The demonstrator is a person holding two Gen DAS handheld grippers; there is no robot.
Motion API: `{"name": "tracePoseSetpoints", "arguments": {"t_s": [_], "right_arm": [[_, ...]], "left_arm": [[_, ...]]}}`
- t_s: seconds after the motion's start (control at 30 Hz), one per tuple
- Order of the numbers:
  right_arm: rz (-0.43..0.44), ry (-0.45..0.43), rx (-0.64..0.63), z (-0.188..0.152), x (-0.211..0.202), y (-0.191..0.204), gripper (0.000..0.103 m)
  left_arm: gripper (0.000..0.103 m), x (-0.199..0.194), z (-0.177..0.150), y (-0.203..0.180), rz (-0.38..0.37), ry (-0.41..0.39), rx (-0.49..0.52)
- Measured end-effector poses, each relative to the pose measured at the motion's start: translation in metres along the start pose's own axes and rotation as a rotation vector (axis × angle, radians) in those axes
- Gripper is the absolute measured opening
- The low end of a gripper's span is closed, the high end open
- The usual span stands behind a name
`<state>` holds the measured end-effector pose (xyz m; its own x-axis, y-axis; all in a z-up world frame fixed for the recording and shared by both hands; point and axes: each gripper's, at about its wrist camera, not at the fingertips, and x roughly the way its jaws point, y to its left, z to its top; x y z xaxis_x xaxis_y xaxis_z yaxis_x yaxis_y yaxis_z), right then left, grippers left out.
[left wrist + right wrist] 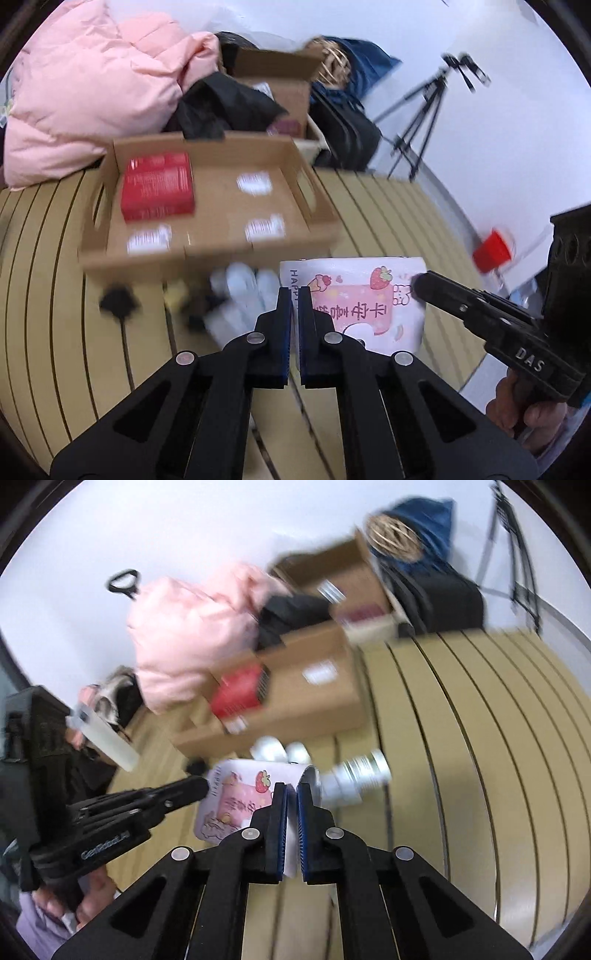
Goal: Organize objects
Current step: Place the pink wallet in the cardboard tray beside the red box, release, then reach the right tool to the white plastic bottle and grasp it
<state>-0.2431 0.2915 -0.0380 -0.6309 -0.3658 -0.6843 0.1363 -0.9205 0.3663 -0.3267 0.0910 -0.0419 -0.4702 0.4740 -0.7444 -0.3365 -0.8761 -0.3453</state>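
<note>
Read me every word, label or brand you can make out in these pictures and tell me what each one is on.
"HAPP", cut off by the left tool: pink-and-white strawberry card pack.
Pink panel characters on that pack: upside down, not surely readable.
"DAS": black body of the right tool.
Brand on the left tool's body: too blurred.
Red box print and cardboard tray stickers: too blurred.

A box [159,186] lies in the tray [207,254], behind the pouch [354,295].

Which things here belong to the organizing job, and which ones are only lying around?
Job:
left gripper and right gripper, both gripping the pink card pack
cardboard tray
red box

Lying about:
pink jacket
tripod
</note>
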Motion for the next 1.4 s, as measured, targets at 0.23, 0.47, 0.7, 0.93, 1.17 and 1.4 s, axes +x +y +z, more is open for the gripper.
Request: {"name": "tracePoseSetpoints", "arguments": {"t_s": [0.23,0.47,0.7,0.93,1.17,1.4], "right_arm": [[0.035,0.027,-0.068,0.125,0.073,0.016,0.004],[-0.066,0.153,-0.124,0.180,0.202,0.005,0.003],[-0.158,0.242,-0.164,0.166,0.255,-0.032,0.092],[-0.168,0.221,-0.249,0.147,0.203,-0.011,0.099],[-0.137,0.135,-0.283,0.096,0.087,0.016,0.099],[-0.043,0.059,-0.226,-0.024,-0.028,0.040,0.099]], "left_arm": [[0.000,0.054,0.109,0.038,0.038,0.006,-0.067],[0.000,0.141,0.142,0.069,0.170,0.069,-0.064],[0.071,0.127,0.114,0.087,0.263,0.065,0.018],[0.086,0.028,0.077,0.067,0.355,-0.012,0.052],[0.103,-0.104,-0.035,0.036,0.427,-0.163,0.062],[0.103,-0.172,-0.154,0.011,0.444,-0.162,-0.007]]}}
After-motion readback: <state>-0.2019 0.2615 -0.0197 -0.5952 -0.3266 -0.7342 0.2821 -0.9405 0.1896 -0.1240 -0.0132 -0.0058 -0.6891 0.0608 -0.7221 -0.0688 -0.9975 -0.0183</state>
